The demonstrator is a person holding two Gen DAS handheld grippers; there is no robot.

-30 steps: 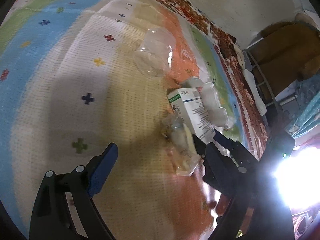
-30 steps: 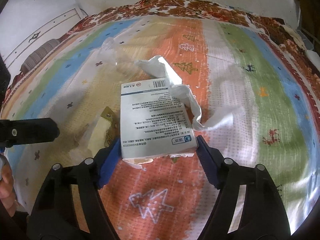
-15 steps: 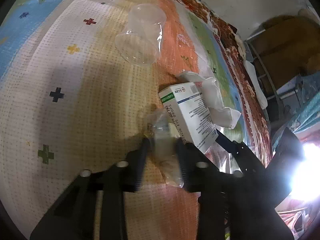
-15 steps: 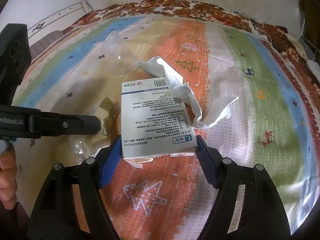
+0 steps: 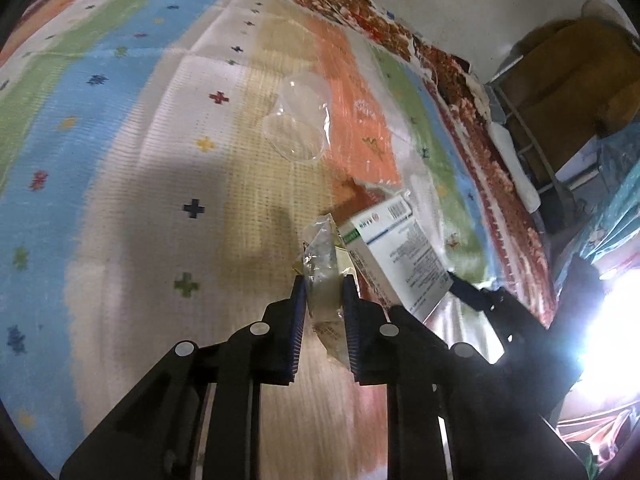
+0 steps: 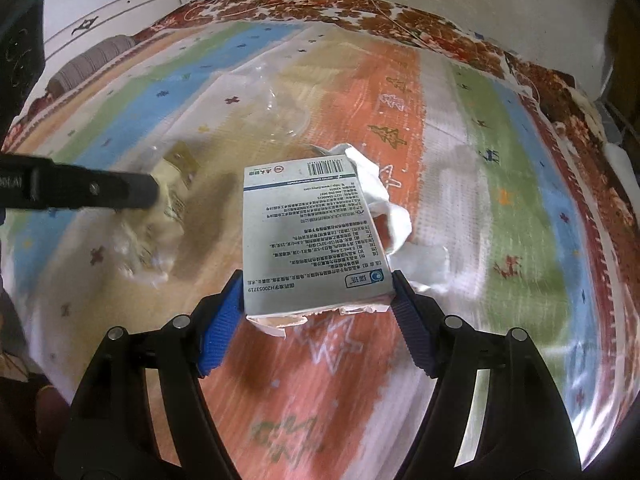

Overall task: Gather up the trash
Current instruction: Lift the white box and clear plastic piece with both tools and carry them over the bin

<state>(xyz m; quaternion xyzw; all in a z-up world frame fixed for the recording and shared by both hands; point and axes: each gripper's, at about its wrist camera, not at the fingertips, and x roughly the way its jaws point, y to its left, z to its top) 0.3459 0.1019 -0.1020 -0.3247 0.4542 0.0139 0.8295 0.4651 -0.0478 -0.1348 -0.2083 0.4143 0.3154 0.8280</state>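
Both hands are loaded, so the coming move turns on what is left on the blanket and which claw lies nearer to it. The left gripper has just been closing and its pads now clench a crumpled clear wrapper, which stands up from between the fingers, long axis running forward along them, its lower end trailing below the pads. The right gripper grasps a white printed carton by its two side walls near the torn bottom end; the carton's long axis also runs straight ahead from the claw, barcode end farthest out. Just beyond and to the right of that carton, touching its far corner, lies a crumpled white tissue on the striped blanket. A clear plastic cup lies on its side well ahead of the left claw, slightly left of the wrapper's line, apart from everything else. By my judgement the tissue belongs to the right hand and the cup to the left, but neither claw can take more until it drops its load.
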